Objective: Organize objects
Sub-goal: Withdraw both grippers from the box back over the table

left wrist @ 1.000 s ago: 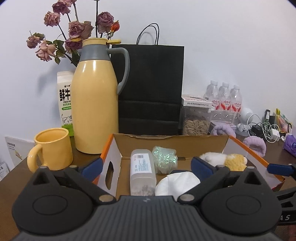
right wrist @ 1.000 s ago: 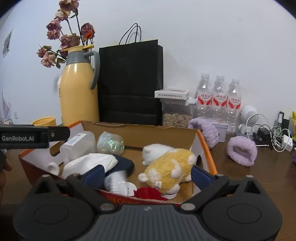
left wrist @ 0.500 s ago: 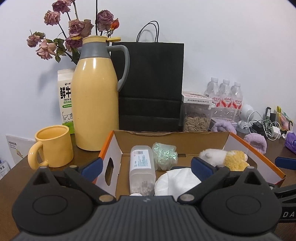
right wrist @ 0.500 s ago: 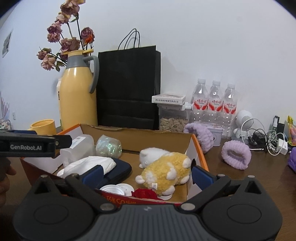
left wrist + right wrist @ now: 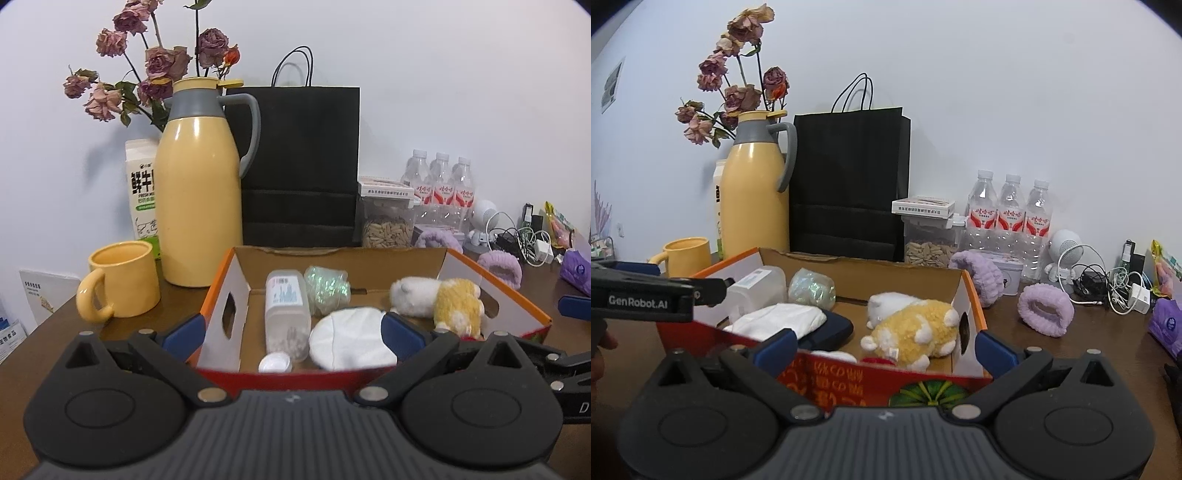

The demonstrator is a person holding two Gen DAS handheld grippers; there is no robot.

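A dark brown wooden surface stands against a plain white wall, crowded at the back with a yellow thermos jug, a black paper bag and three clear water bottles. The open orange-edged cardboard box sits in front of both grippers and holds a yellow-and-white plush toy. The left gripper and right gripper both have their fingers spread wide, holding nothing. The box's near wall hides what lies low inside.
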